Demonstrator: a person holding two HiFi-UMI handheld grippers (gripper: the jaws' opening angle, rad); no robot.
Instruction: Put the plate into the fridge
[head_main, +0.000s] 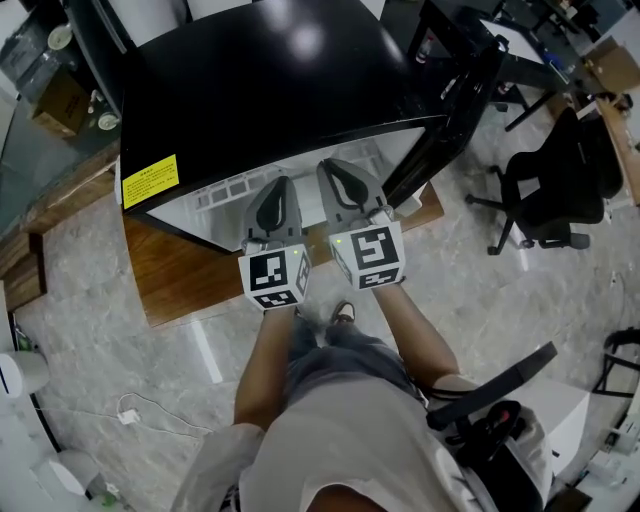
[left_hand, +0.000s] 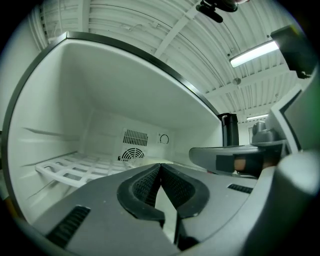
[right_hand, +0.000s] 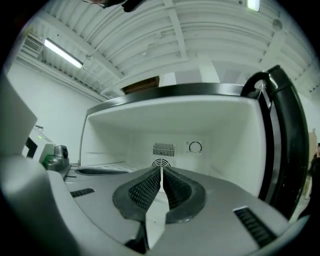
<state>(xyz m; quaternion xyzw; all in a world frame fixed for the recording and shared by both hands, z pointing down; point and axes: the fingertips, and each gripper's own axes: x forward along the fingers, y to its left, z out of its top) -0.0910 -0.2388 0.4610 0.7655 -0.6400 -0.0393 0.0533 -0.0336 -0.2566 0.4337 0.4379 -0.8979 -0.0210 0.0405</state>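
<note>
No plate shows in any view. A black mini fridge (head_main: 260, 90) stands open in front of me, and its white inside (left_hand: 100, 100) looks bare. My left gripper (head_main: 279, 184) and right gripper (head_main: 341, 166) sit side by side at the fridge mouth, pointing in. In the left gripper view the left gripper (left_hand: 160, 165) has its dark pads meeting at the tips, with nothing between them. The right gripper (right_hand: 161, 170) is shut the same way, with only a hairline of white between its pads. Each gripper also shows in the other's view: the right gripper's jaw (left_hand: 225, 155) and the left gripper's jaw (right_hand: 100, 171).
A white wire shelf (left_hand: 75, 167) lies low on the fridge's left. A fan vent (right_hand: 161, 150) and a dial (right_hand: 195, 147) are on the back wall. The black door (head_main: 450, 110) hangs open at the right. The fridge rests on a wooden board (head_main: 190, 275). An office chair (head_main: 560, 190) stands to the right.
</note>
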